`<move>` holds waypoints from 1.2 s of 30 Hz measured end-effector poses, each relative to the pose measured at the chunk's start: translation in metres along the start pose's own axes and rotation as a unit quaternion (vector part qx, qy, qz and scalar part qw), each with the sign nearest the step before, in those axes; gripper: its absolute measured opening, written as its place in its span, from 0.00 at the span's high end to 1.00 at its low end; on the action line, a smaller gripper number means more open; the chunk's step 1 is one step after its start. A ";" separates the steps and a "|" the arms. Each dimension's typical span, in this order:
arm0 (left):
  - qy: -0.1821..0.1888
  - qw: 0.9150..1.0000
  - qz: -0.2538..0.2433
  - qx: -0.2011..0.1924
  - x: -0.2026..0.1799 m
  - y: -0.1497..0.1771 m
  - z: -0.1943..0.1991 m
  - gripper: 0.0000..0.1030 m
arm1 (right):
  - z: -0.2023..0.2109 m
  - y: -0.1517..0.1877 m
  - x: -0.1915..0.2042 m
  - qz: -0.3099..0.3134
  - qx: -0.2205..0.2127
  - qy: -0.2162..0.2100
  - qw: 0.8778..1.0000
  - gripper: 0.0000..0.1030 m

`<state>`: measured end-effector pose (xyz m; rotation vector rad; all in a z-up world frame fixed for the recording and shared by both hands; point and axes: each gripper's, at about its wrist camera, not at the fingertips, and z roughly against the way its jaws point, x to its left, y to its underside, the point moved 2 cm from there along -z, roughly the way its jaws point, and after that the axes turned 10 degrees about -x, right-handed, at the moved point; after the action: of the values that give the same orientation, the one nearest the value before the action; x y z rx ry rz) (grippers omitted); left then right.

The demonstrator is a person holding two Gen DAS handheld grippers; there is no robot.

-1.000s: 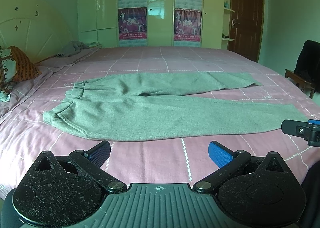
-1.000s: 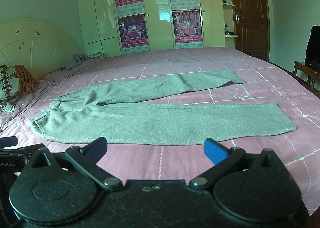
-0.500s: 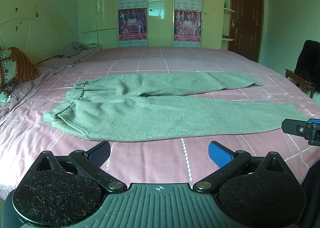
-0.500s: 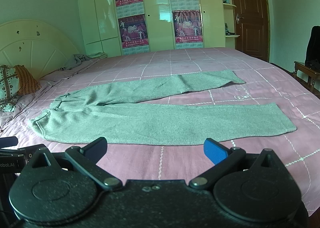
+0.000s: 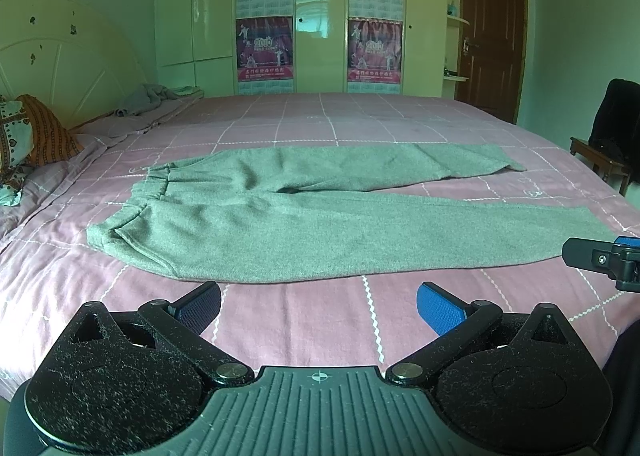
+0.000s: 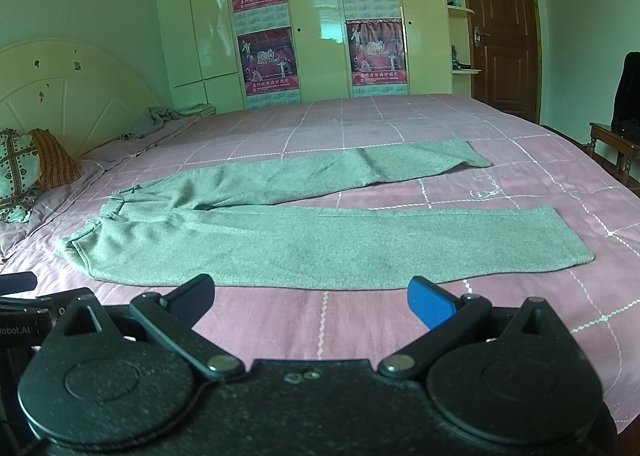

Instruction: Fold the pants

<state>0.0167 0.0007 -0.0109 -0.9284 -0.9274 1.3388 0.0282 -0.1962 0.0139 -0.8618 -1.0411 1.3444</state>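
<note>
Grey pants [image 5: 320,232] spread flat on pink bed [image 5: 304,320], legs splayed, unfolded. Left gripper [image 5: 318,302] and right gripper [image 6: 310,296] both spread wide, empty, short of near hem. Best: pinch near leg at waistband and cuff together, lift evenly, lay onto far leg.

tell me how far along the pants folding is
Done: only the prep, with the grey pants spread flat on the pink bed, legs apart. In hand: nothing; the left hand-held gripper and right hand-held gripper are open, short of the near edge. Left: every fold.
</note>
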 end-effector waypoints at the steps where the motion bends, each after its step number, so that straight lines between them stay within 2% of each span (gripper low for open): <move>1: 0.000 1.000 0.000 0.000 0.000 0.000 0.000 0.00 | 0.000 0.000 0.000 0.000 0.000 0.000 1.000 0.00; 26: 0.002 1.000 0.007 0.010 0.007 -0.006 -0.002 0.00 | 0.001 -0.002 0.003 -0.001 -0.002 -0.002 1.000 0.00; 30: -0.002 0.999 0.041 0.014 0.027 -0.016 -0.010 0.00 | 0.007 -0.012 0.005 0.006 -0.022 -0.014 1.000 0.00; 32: 0.023 0.997 0.067 0.020 0.039 -0.019 -0.020 0.00 | 0.006 -0.019 -0.002 0.001 -0.031 -0.025 0.999 0.00; 36: 0.034 0.995 0.092 0.032 0.060 -0.030 -0.050 0.00 | -0.012 -0.033 -0.021 -0.034 -0.032 -0.048 0.998 0.00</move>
<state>0.0749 0.0590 -0.0005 -1.0229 -0.7570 1.4735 0.0515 -0.2185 0.0389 -0.8083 -1.1838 1.3111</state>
